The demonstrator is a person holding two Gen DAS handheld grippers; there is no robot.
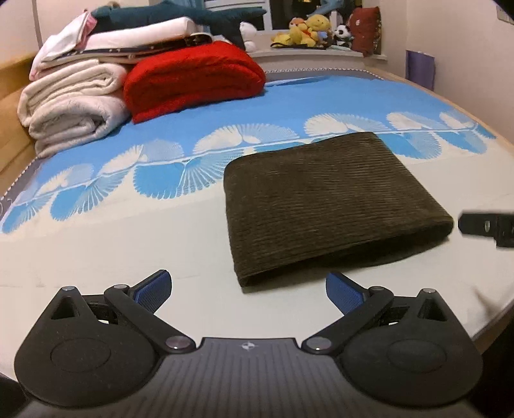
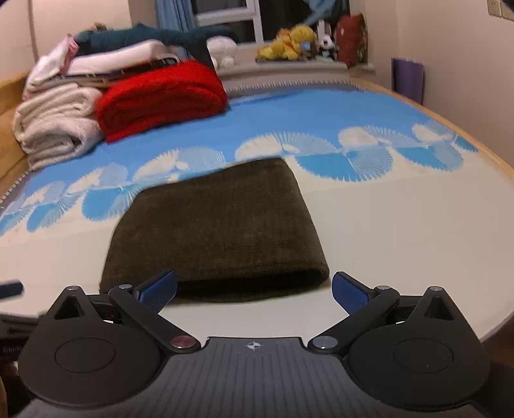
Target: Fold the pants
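The dark olive corduroy pants [image 1: 334, 202] lie folded into a compact rectangle on the bed; they also show in the right wrist view [image 2: 215, 231]. My left gripper [image 1: 249, 291] is open and empty, just in front of the pants' near left corner. My right gripper [image 2: 253, 289] is open and empty, just short of the folded near edge. The right gripper's finger shows at the right edge of the left wrist view [image 1: 485, 225], beside the pants' right end. A tip of the left gripper shows at the left edge of the right wrist view [image 2: 11, 288].
The bed sheet [image 1: 112, 250] is cream near me and blue with white fan shapes farther back. A red folded blanket [image 1: 192, 77] and a stack of cream and white linens [image 1: 70, 103] sit at the back left. Plush toys [image 1: 308, 30] line the windowsill. The bed's edge runs at the right.
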